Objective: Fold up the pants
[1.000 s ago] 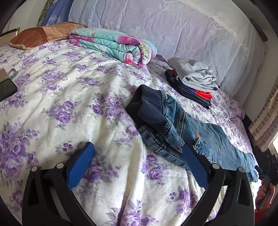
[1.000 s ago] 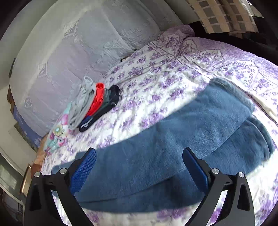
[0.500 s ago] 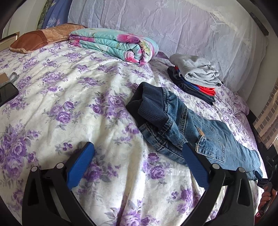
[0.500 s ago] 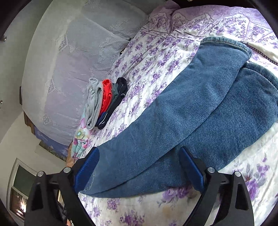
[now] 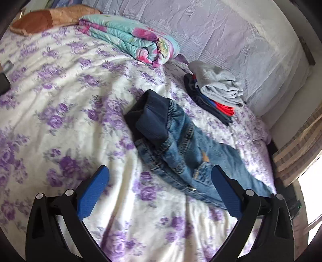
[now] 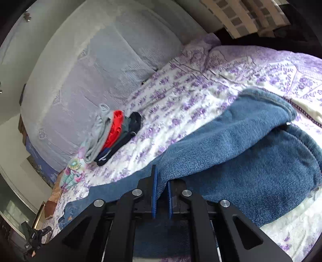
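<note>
Snapped shut since a second ago, the right claw (image 6: 161, 193) pinches the jeans (image 6: 231, 153); lift evenly while the left claw (image 5: 159, 193), wide open, takes the waistband.

I am working in a home bedroom. Under my tools lies a wide bed (image 5: 66, 104) with a white cover printed in purple roses. Along its far edge runs a padded headboard (image 5: 231, 36) draped in pale lace cloth. A rolled quilt (image 5: 128, 38) in turquoise and pink sits near that far edge, with a brown cushion (image 5: 40, 20) at the far left corner. A stack of clothes (image 5: 215, 90), grey on top, rests by the headboard, and jeans (image 5: 185, 149) sprawl across the cover. A checked curtain (image 6: 239, 14) hangs past the bed's end.
</note>
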